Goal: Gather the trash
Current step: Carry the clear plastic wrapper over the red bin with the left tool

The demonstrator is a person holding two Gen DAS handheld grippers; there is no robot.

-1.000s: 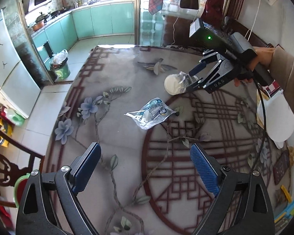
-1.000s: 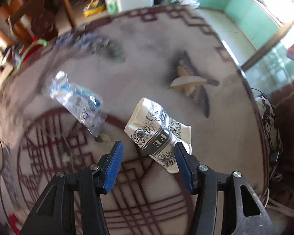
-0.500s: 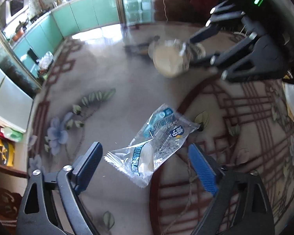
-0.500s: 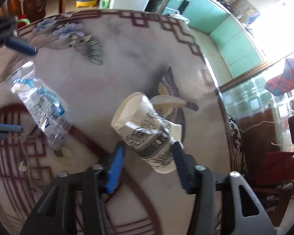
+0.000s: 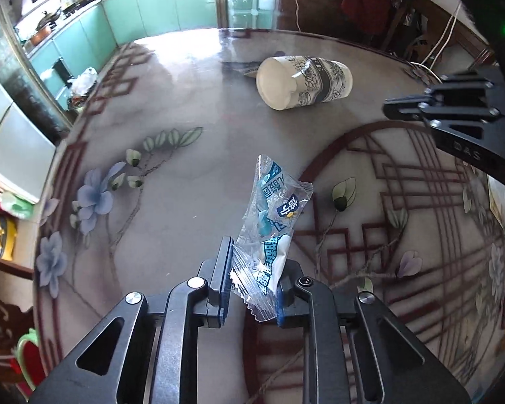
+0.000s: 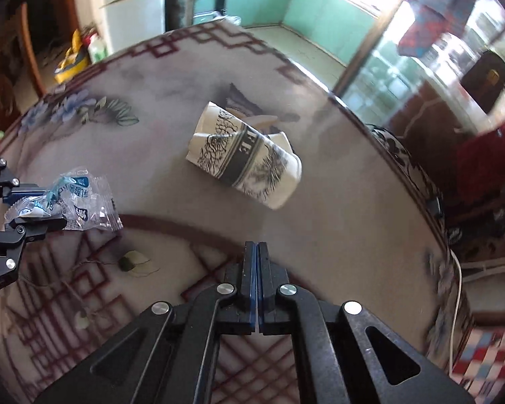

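The left tool point(image 5: 252, 277) is pinching the near end of the clear plastic wrapper point(image 5: 274, 222), most of which is sticking out forward over the desk point(image 5: 185, 134). The right tool point(image 6: 255, 279) is sitting fully closed and empty, while the crushed paper cup point(image 6: 244, 160) is lying on its side ahead of it. Lifting the wrapper slowly seems wise, since thin film slips easily.

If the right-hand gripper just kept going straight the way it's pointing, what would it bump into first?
Probably the paper cup lying on its side on the table, ahead of the shut right gripper. Depth is unclear; it could strike the tabletop first.
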